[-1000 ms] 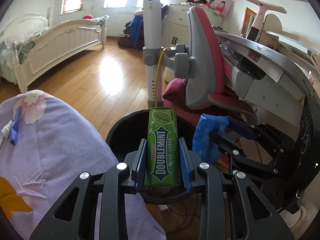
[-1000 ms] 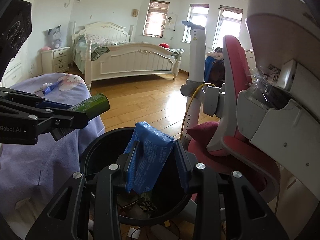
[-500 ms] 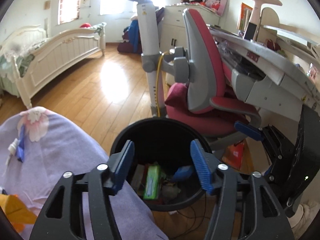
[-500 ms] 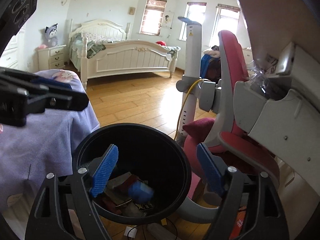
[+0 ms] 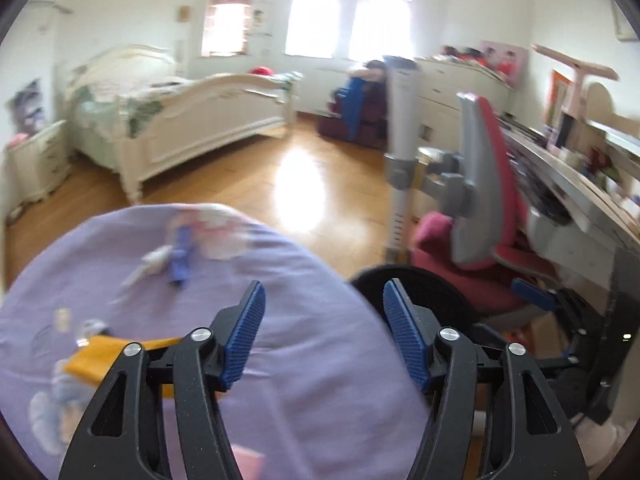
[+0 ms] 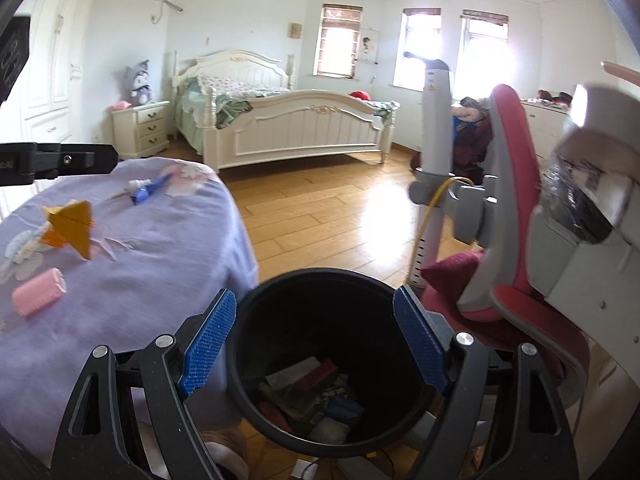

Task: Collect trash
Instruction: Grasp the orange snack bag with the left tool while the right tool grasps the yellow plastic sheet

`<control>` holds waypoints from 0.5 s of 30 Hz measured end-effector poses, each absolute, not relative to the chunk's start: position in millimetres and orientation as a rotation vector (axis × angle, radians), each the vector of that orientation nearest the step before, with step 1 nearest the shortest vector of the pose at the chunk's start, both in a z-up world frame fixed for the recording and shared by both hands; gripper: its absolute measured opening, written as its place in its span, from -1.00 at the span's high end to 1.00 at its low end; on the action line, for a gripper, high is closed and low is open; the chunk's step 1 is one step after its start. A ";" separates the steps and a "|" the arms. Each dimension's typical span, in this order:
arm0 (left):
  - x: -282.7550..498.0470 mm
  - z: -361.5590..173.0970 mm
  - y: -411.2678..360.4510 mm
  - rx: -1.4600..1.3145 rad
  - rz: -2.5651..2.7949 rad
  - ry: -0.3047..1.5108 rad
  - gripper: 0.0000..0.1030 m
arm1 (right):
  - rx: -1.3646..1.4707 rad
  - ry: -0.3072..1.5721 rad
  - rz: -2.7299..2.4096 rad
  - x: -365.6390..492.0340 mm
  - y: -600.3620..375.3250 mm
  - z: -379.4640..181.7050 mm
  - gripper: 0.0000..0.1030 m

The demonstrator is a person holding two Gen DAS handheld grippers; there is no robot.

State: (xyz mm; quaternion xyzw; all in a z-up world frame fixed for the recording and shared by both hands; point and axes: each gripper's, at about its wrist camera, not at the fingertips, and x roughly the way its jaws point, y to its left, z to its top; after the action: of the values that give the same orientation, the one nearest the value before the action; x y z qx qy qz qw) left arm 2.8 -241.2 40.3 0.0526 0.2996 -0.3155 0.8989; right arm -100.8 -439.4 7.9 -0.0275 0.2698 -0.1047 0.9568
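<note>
Left gripper: fingers spread, empty, over purple counter.
Right gripper: fingers spread, empty, above bin.
Trash: several pieces in bin; perhaps three at counter's 10 o'clock.

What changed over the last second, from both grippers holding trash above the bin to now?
Both let go: the green gum pack and blue packet dropped into the round black plastic bin. The left gripper, open, then swung left over the purple floral tablecloth; the right gripper, open, still hovers over the bin. The tablecloth's yellow folded paper and pink roller stayed.
</note>
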 end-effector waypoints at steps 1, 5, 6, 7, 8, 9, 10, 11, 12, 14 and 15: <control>4.8 41.6 -230.2 0.104 -0.609 0.608 -0.47 | -0.048 0.548 -0.190 -97.9 -433.9 9.9 -0.57; 16.7 39.7 -183.2 0.089 -0.496 0.621 -0.47 | 0.044 0.570 -0.034 -79.0 -413.9 18.2 -0.57; 20.4 37.9 -171.1 0.075 -0.480 0.631 -0.47 | 0.079 0.580 0.021 -71.5 -407.8 20.8 -0.57; 23.3 35.7 -159.0 0.061 -0.464 0.644 -0.47 | 0.107 0.591 0.072 -64.3 -402.8 23.2 -0.57; 26.5 32.0 -144.8 0.048 -0.445 0.661 -0.47 | 0.123 0.597 0.110 -57.9 -396.7 25.4 -0.57; 29.4 28.1 -133.2 0.035 -0.432 0.679 -0.47 | 0.132 0.607 0.145 -51.5 -389.7 27.1 -0.57; 32.1 23.5 -122.0 0.026 -0.426 0.696 -0.47 | 0.139 0.624 0.191 -42.5 -382.0 28.3 -0.57; 34.8 17.9 -111.6 0.021 -0.422 0.717 -0.47 | 0.145 0.642 0.234 -33.6 -373.6 29.2 -0.57; 36.2 13.5 -104.1 0.021 -0.421 0.733 -0.47 | 0.148 0.663 0.278 -23.0 -364.5 29.6 -0.57; 37.7 5.1 -90.8 0.021 -0.425 0.756 -0.47 | 0.134 0.691 0.341 -7.0 -345.4 30.1 -0.57; 38.4 1.4 -85.7 0.017 -0.429 0.766 -0.47 | 0.125 0.705 0.377 1.2 -336.2 29.6 -0.57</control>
State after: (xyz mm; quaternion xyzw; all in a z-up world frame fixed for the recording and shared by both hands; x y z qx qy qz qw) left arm 38.4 -85.7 1.4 0.0081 0.3706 -0.2079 0.9052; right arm 1.2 -336.2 29.6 0.0610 0.3428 0.1833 0.9193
